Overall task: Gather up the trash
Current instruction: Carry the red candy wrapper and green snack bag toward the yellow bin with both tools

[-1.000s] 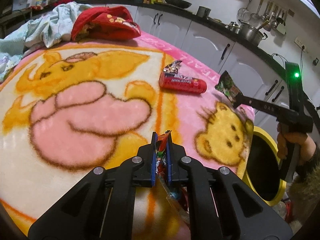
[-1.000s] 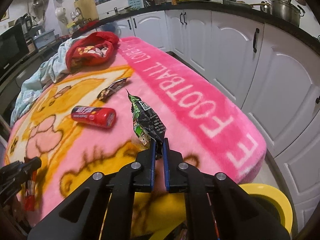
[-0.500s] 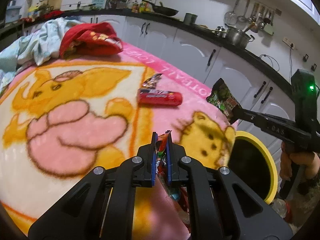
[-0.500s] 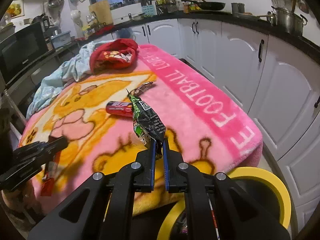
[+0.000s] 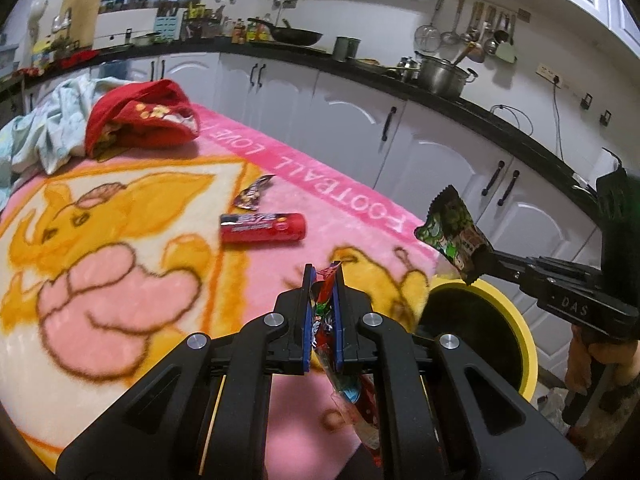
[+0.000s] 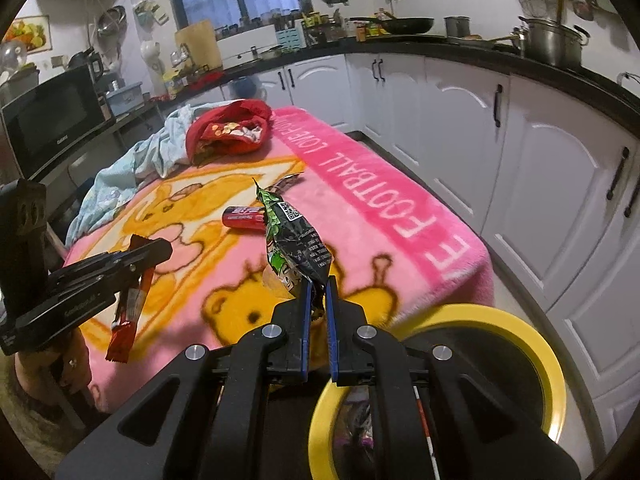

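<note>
**Two wrappers lifted, two pieces left**

My left hand-held gripper is closed on a red wrapper; my right hand-held gripper pinches a green snack bag. Both are near the yellow bin at lower right, not yet dropped. A red tube and a small dark wrapper remain at frame center on the pink blanket covering the tabletop. Kitchen cabinets stand behind.

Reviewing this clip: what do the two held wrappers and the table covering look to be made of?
Green wrapper in the right gripper: thin glossy printed plastic film, likely foil-lined; it creases sharply and catches glints.
Red wrapper in the left gripper: similar shiny film, crinkled, partly clear at its lower end.
Blanket: soft plush fleece, matte; fuzzy pile blurs the printed cartoon's outlines.
</note>
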Tool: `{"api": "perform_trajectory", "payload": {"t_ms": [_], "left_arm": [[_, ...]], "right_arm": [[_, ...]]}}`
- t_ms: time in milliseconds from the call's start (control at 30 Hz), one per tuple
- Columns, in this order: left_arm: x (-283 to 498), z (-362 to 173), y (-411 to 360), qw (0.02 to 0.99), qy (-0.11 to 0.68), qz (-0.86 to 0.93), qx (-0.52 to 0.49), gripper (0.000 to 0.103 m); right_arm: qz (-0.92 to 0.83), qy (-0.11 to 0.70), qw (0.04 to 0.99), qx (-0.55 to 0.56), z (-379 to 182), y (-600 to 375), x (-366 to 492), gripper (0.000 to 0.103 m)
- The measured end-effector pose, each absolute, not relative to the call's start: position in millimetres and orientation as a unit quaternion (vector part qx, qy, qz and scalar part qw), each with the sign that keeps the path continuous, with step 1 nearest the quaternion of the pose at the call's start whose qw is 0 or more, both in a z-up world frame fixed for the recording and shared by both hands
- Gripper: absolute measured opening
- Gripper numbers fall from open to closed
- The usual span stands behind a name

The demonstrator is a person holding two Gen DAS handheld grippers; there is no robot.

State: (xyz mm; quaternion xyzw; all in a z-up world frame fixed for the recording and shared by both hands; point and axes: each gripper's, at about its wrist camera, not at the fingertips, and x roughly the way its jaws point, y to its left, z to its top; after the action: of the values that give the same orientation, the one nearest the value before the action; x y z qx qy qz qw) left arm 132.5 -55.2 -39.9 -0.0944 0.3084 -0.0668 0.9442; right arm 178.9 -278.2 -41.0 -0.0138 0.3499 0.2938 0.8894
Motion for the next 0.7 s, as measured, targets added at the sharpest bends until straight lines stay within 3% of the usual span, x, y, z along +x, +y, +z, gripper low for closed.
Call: {"api": "perform_trajectory", "payload": {"t_ms": [700], "left_arm": [[146.3,-29.6,-129.9,0.943,0.302,-0.134,-0.043,0.004]], "right_arm": [[0.227,0.329,0.917,0.005,-32.1,-350.6,152.0,0.007]]}}
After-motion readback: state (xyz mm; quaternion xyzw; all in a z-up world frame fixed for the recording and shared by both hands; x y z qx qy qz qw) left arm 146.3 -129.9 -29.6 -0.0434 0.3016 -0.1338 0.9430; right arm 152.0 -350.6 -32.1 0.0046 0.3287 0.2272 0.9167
